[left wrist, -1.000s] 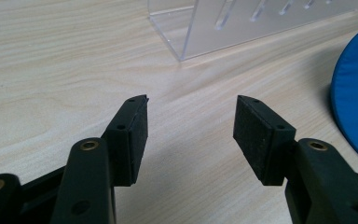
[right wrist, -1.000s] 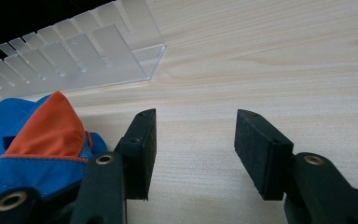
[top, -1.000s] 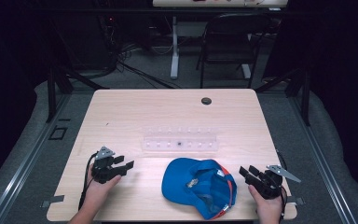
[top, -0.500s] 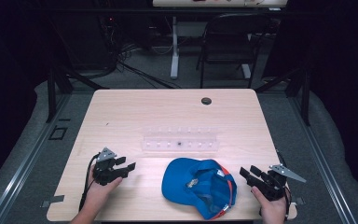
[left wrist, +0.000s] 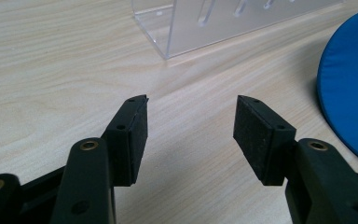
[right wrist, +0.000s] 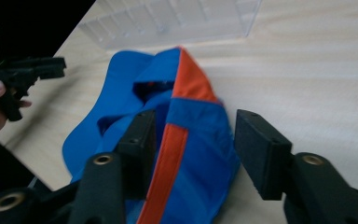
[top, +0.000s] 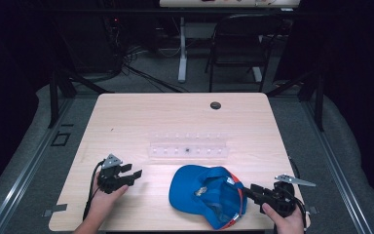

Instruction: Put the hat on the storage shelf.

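A blue cap (top: 207, 194) with orange trim lies upside down near the table's front edge. In the right gripper view, the cap's (right wrist: 186, 135) rear band sits between the jaws of my right gripper (right wrist: 193, 135). Those jaws have just been closing, but the pads stand clear of the cloth. From above, my right gripper (top: 251, 189) points left at the cap's right side. My left gripper (top: 135, 174) rests left of the cap, open with nothing between its jaws. In its own view, my left gripper (left wrist: 191, 126) hovers over bare wood, with the cap's brim (left wrist: 349, 88) at the right.
A clear acrylic rack (top: 187, 146) with slots stands across the table's middle, behind the cap. A small black round hole (top: 215, 105) is at the far edge. The wooden table (top: 126, 117) ends close behind both hands. A chair and cables stand beyond it.
My right gripper has risen a little and drawn slightly toward the front edge, staying at the cap's right side. The left gripper and the cap have kept their places.
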The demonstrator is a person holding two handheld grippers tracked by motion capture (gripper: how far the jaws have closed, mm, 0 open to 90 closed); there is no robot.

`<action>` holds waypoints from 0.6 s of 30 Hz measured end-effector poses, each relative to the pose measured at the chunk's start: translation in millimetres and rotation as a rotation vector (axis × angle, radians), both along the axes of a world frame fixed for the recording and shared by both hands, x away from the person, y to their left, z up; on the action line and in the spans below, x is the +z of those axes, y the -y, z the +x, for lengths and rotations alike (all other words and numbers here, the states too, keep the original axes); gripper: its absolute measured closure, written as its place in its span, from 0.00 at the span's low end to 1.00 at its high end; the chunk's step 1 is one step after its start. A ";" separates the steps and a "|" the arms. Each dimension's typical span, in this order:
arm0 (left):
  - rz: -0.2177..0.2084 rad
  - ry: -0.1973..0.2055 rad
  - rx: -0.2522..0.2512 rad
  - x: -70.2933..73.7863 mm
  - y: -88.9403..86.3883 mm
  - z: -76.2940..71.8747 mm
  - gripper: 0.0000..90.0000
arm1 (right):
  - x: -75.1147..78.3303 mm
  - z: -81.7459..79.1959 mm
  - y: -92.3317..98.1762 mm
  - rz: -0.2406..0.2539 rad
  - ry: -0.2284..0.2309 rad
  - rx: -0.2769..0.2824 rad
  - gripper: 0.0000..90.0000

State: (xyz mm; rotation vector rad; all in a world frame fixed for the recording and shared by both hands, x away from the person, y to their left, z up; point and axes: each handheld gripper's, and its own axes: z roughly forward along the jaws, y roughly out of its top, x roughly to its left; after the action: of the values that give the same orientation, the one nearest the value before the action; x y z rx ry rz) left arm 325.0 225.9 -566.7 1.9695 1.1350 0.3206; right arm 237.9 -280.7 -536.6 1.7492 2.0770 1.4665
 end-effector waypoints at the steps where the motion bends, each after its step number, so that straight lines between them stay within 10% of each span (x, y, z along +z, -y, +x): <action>1: -0.004 0.000 0.003 0.0 0.1 -0.2 0.50 | -0.9 -1.3 -0.8 -0.002 -0.015 0.009 0.58; 18: 0.000 -0.003 0.010 0.0 -1.2 0.2 0.50 | -15.2 -9.5 -8.7 0.046 -0.151 0.105 0.65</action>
State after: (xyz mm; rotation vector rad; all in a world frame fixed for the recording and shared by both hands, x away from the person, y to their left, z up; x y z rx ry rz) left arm 325.3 227.2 -566.7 1.9657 1.1470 0.3227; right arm 228.4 -272.1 -551.8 1.8486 2.2582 1.4614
